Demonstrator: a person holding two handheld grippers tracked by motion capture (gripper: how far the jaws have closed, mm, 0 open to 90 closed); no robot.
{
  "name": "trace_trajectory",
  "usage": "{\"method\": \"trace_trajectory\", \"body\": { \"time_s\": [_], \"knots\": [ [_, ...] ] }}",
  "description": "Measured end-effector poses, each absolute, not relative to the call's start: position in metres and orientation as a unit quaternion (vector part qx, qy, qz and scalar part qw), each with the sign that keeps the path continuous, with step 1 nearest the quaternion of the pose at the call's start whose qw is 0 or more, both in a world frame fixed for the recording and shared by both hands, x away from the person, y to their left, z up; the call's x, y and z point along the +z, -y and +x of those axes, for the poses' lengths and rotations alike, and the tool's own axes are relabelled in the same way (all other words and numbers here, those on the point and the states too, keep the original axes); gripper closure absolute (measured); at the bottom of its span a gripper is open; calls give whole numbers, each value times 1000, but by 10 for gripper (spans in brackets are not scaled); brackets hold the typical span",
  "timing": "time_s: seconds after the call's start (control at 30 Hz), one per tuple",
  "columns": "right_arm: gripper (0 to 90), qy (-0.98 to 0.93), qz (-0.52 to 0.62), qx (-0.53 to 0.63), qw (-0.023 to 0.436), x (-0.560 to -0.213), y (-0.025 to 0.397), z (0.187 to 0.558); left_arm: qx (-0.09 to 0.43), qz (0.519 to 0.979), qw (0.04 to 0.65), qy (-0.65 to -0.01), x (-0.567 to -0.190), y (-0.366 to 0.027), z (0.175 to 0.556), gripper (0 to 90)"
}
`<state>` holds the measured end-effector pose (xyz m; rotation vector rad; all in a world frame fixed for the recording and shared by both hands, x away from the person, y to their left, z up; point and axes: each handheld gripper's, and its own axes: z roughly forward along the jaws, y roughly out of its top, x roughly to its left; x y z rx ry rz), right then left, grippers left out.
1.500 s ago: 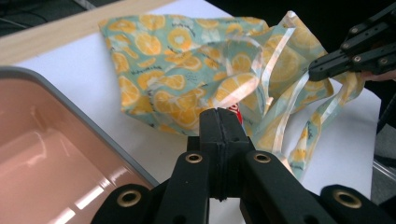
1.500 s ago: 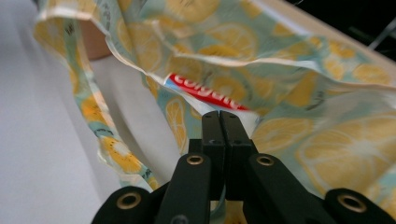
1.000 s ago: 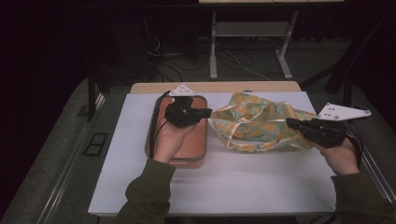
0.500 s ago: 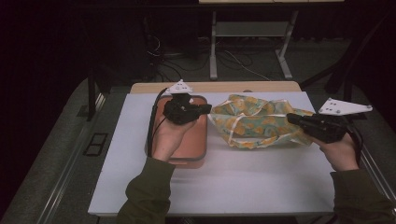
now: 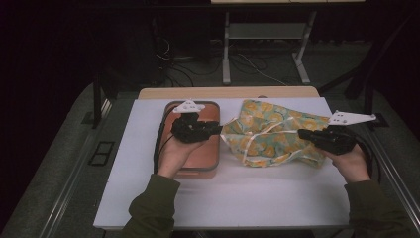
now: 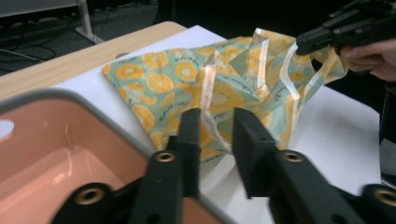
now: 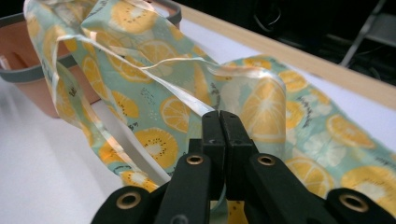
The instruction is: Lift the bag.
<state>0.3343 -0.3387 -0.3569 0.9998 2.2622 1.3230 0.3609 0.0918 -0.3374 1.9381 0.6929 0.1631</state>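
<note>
A: Starting at the left, the salmon-pink plastic tub with a grey rim (image 5: 194, 157) sits on the white table top (image 5: 148, 188). The left gripper (image 5: 216, 130) hovers over it, pointing right, jaws parted a little with a fold of the cloth's edge standing in the gap. I'd call it not yet gripped.

B: And the cloth?

A: The crumpled light-green cloth printed with orange slices (image 5: 267, 134) lies just right of the tub, its left edge lifted toward the tub's rim. At its right end, the right gripper (image 5: 301, 134) has its jaws pressed together on a fold, holding that part up off the table.

B: So what could go wrong?

A: If the left jaws close too early or too shallow, I think they would catch only the shiny hem (image 6: 208, 88) and it could slip out. Pulling right with the clamped end could then drag the whole cloth away from the tub. A raised fold might also snag the tub's rim and tip or shift it.
</note>
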Motion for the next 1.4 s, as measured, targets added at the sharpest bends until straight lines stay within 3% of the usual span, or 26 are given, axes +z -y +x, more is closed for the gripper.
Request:
{"method": "trace_trajectory", "body": {
  "time_s": [0.13, 0.43, 0.77, 1.27, 1.4],
  "knots": [
    [830, -799, 353, 463, 150, -364, 341, 331, 71, 805, 517, -281, -341, -105, 352, 555],
    [462, -793, 342, 491, 115, -359, 342, 312, 91, 803, 521, -275, -350, -133, 328, 375],
    [199, -787, 337, 502, 124, -370, 335, 294, 108, 798, 528, -271, -361, -155, 308, 190],
    [123, -771, 346, 516, 141, -403, 332, 273, 124, 799, 527, -262, -377, -165, 288, 10],
    [121, -769, 344, 521, 138, -407, 333, 269, 126, 804, 521, -258, -383, -164, 284, 0]
  ]
}}
